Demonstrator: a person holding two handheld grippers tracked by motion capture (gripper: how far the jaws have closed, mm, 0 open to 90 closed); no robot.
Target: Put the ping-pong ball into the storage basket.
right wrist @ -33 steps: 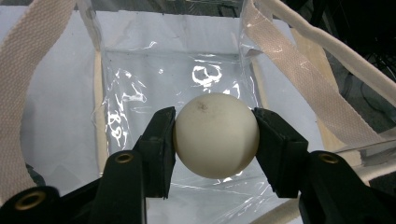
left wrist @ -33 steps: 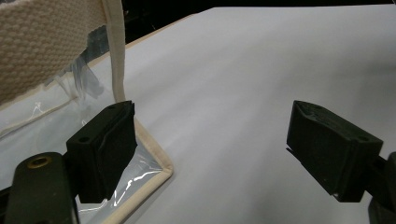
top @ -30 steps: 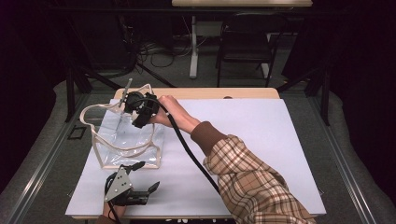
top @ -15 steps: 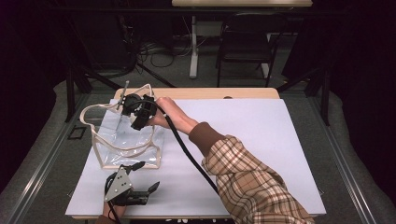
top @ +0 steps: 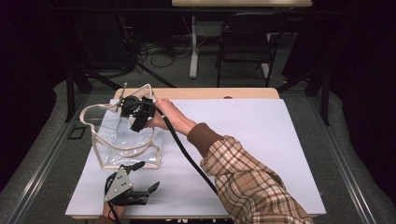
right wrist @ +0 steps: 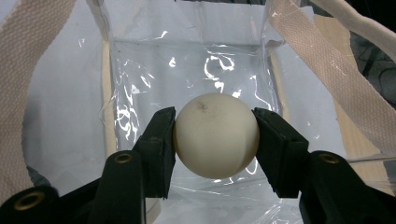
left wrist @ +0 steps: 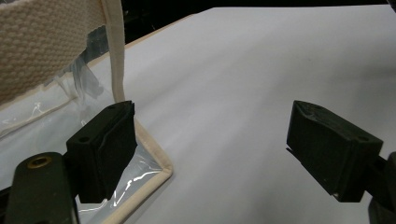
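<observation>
**Cream ball clamped over clear tote bag**

Right tongs [right wrist: 212,140] clamped on a cream ball [right wrist: 215,134]: matte, round, faintly smudged near the top, pinched on both sides by the black pads. Held inside the mouth of a clear plastic bag [right wrist: 187,60] with cream woven straps, at the far left of the white counter [top: 261,140]. Ball itself hidden in the high view behind the right tongs [top: 135,114] and hand. Left tongs [left wrist: 210,154] spread apart, nothing between, resting near the bag's near corner [left wrist: 159,163]. Bag top cut off in the left gripper view.
</observation>
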